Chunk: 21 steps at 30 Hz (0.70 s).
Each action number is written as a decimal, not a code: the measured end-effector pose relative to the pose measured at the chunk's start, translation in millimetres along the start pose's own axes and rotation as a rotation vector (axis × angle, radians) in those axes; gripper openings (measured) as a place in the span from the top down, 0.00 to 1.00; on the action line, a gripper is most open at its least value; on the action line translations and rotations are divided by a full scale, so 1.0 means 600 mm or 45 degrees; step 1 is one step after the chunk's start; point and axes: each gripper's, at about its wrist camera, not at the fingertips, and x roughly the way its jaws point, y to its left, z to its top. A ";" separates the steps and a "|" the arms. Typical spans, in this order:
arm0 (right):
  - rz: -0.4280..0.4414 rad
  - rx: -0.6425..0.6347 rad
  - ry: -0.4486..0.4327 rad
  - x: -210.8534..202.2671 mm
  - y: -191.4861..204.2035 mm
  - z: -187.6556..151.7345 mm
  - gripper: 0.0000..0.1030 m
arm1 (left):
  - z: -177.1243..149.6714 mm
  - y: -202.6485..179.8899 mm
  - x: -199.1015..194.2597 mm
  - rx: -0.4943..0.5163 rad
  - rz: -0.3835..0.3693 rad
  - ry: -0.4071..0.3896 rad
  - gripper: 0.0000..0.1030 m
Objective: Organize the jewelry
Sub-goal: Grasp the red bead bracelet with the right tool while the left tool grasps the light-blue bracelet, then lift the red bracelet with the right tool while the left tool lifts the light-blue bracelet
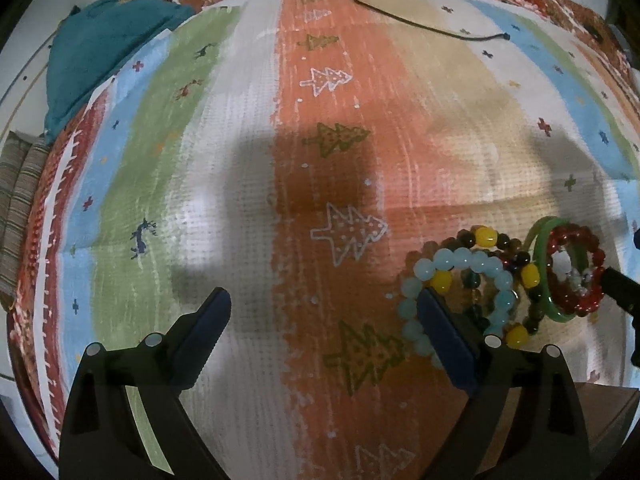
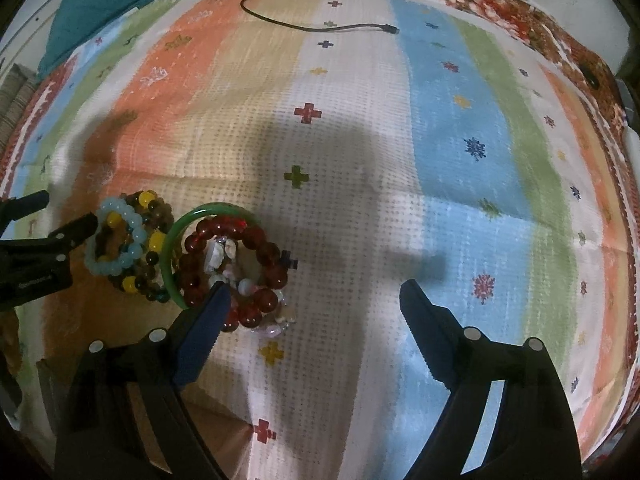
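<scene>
A pile of bracelets lies on the striped cloth (image 1: 248, 184). In the left wrist view it sits at the right: a pale blue bead bracelet (image 1: 464, 260), a dark bracelet with yellow beads (image 1: 486, 237), a green bangle (image 1: 541, 280) and a red bead bracelet (image 1: 576, 276). In the right wrist view the pale blue bracelet (image 2: 116, 240), the green bangle (image 2: 208, 210) and the red bracelet (image 2: 256, 264) lie at the left. My left gripper (image 1: 324, 308) is open and empty, its right finger next to the pale blue beads. My right gripper (image 2: 314, 296) is open and empty, its left finger over the red bracelet.
A black cable (image 1: 420, 26) lies across the far part of the cloth, also in the right wrist view (image 2: 320, 28). A teal cloth (image 1: 104, 48) is bunched at the far left. A brown box edge (image 1: 608, 412) shows at the near right.
</scene>
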 end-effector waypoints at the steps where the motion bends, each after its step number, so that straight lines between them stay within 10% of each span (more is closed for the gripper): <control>1: 0.000 0.002 -0.001 0.001 -0.001 0.002 0.27 | 0.000 -0.001 0.001 0.004 0.000 -0.001 0.11; 8: 0.052 -0.016 0.036 0.020 0.006 0.003 0.49 | -0.003 -0.007 0.015 0.030 0.002 0.017 0.19; 17: 0.121 -0.039 0.035 0.024 0.022 0.005 0.82 | -0.001 -0.024 0.010 0.053 -0.072 0.047 0.86; 21: 0.122 -0.042 0.029 0.024 0.024 0.008 0.83 | -0.002 -0.033 0.009 0.072 -0.062 0.045 0.89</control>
